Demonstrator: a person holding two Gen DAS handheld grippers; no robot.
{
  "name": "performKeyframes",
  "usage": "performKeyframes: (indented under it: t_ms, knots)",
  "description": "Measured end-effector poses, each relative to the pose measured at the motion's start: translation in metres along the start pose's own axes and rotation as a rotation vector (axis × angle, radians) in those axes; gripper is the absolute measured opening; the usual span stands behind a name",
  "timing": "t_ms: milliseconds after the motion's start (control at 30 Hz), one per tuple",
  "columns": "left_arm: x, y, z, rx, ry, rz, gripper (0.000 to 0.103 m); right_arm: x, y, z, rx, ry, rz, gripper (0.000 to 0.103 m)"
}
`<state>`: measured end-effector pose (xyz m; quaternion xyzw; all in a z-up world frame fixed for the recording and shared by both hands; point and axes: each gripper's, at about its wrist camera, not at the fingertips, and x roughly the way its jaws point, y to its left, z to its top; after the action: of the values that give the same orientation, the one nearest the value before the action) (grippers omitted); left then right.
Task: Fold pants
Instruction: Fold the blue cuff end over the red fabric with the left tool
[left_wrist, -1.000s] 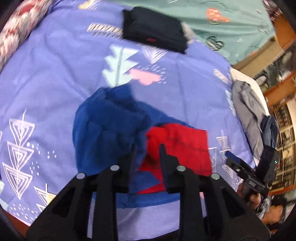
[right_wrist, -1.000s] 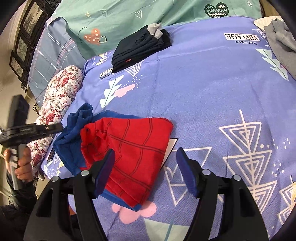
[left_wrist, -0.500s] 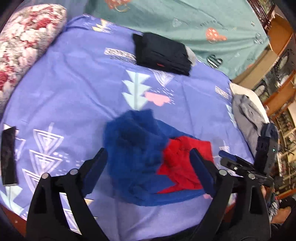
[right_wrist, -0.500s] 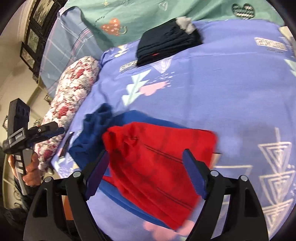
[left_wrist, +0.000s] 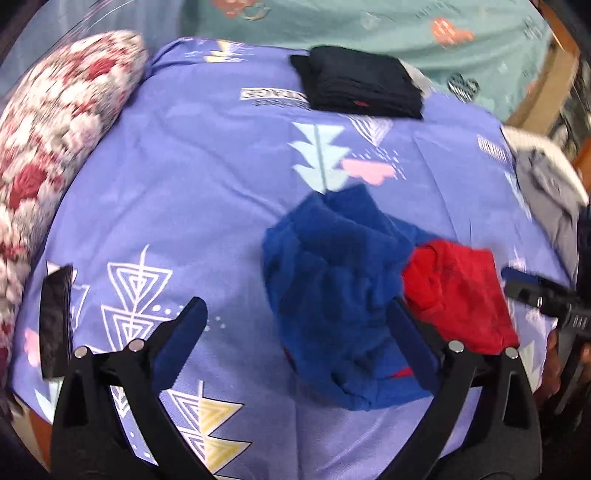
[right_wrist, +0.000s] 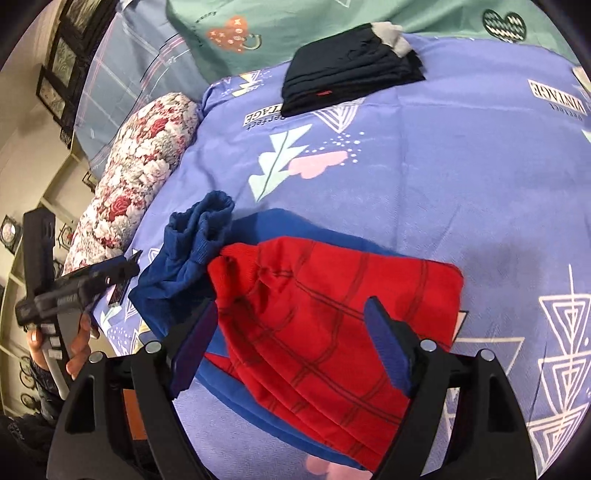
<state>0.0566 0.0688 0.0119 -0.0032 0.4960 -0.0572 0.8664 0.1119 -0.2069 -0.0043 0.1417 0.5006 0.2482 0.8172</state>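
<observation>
left gripper released pants, bedsheet.

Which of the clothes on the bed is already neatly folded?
The black stack at the far end, squared in flat layers; the red-and-blue pants are bunched, the grey garment crumpled.

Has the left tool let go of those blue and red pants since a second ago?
Yes. The left tool was pinched on the pants; now it is opening wide and has shifted toward the floral pillow.

Pants bunched on the bed near its front edge, folded clothes behind them, pillow at the left, phone front left.
</observation>
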Motion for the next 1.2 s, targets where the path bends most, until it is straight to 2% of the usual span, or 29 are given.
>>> performKeyframes:
  t_ms: [133,200,433,533,600,667,733,867,967,1067,1200]
  knots:
    - [0.011,-0.028,-0.006,0.119,0.041,0.048,0.099,-0.001,-0.008,-0.002,0.018,0.000,0.000,0.082]
    - [0.015,-0.037,-0.007,0.145,0.053,0.057,0.099,-0.001,-0.013,-0.005,0.019,0.007,-0.003,0.082]
    - [0.045,-0.057,0.012,0.156,0.099,0.084,0.099,-0.006,-0.028,-0.011,0.036,0.007,-0.009,0.082]
    - [0.062,-0.060,0.018,0.143,0.121,0.140,0.099,-0.012,-0.031,-0.012,0.044,-0.010,-0.004,0.082]
    - [0.068,-0.057,0.021,0.120,0.117,0.157,0.091,-0.017,-0.035,-0.013,0.047,-0.021,-0.003,0.082]
    - [0.070,-0.051,0.024,0.083,0.117,0.156,0.048,-0.019,-0.038,-0.013,0.052,-0.027,-0.007,0.082]
    - [0.069,-0.045,0.026,0.056,0.123,0.108,0.029,-0.020,-0.041,-0.012,0.059,-0.030,-0.009,0.082]
    - [0.050,-0.031,0.029,0.001,0.088,0.057,0.023,-0.024,-0.043,-0.012,0.059,-0.041,0.003,0.082]
    - [0.011,-0.026,0.033,-0.034,0.022,-0.012,0.023,-0.029,-0.044,-0.014,0.054,-0.052,0.013,0.082]
    - [-0.035,-0.053,0.035,0.056,-0.078,-0.073,0.023,-0.033,-0.049,-0.015,0.063,-0.063,0.016,0.082]
    - [-0.056,-0.116,0.031,0.220,-0.118,-0.145,0.023,-0.043,-0.057,-0.017,0.085,-0.092,0.011,0.082]
